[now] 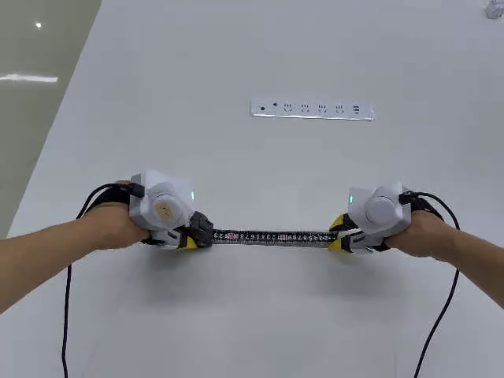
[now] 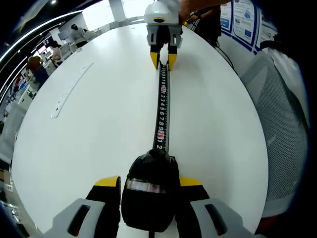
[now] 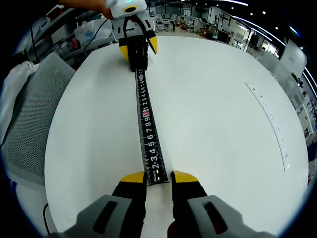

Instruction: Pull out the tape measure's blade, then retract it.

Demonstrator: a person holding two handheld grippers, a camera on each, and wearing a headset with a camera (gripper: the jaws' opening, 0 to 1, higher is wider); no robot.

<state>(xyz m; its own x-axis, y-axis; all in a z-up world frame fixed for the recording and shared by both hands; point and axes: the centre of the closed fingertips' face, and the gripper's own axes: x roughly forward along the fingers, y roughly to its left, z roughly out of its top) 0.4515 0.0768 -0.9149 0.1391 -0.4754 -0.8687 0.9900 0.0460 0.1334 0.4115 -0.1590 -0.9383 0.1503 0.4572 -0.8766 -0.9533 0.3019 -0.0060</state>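
- Case of the tape measure [image 1: 202, 230] [image 2: 150, 196] sits on the white table [image 1: 260, 47], on the person's side of the power strip [image 1: 311, 109] and out past the strip's left end.
- Left gripper [image 1: 193, 236] [image 2: 148, 182] has its jaws spread to the width of the black case and closed against both flanks of it. Its yellow tips show on either side in the left gripper view.
- Blade [image 1: 272, 236] [image 2: 162, 109] [image 3: 147, 124] is drawn out of the case. It lies flat on the table, numbers up, and runs roughly parallel to the power strip on its near side.
- Right gripper [image 1: 346, 234] [image 3: 158, 177] sits on the near side of the power strip, about level with the strip's right end. Its jaws are drawn in almost together, with the blade's free end between the yellow tips. A thin sliver of table shows beside one jaw in the right gripper view.
- Each gripper faces the other along the blade, and a black cable [image 1: 441, 303] trails from each towards the person, away from the power strip.
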